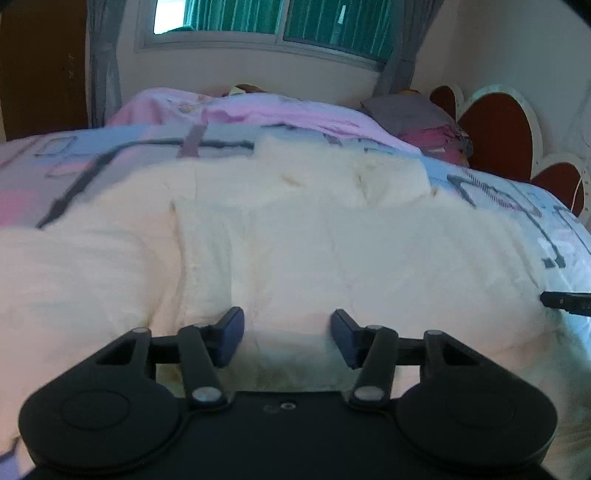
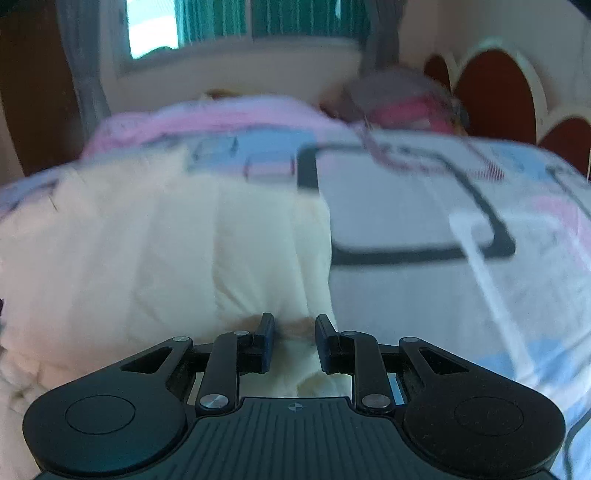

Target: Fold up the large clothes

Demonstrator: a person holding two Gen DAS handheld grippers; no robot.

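Both jaws gaped over the cream fleece garment (image 1: pixel 280 236), left hand-held gripper (image 1: pixel 287 338) and right hand-held gripper (image 2: pixel 294 341) needing matched, deep hem bites.

Bright window (image 1: pixel 273 22), grey curtains (image 1: pixel 105 62), bed's red scalloped headboard (image 1: pixel 498 136).

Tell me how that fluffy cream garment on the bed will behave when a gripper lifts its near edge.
The cream garment will probably flop and sag, since it lies in soft folds over the bedspread. Its plush, thick pile suggests bulk, so an edge may bunch between the fingers. It looks unlikely to slide freely: fleece on fabric tends to drag.
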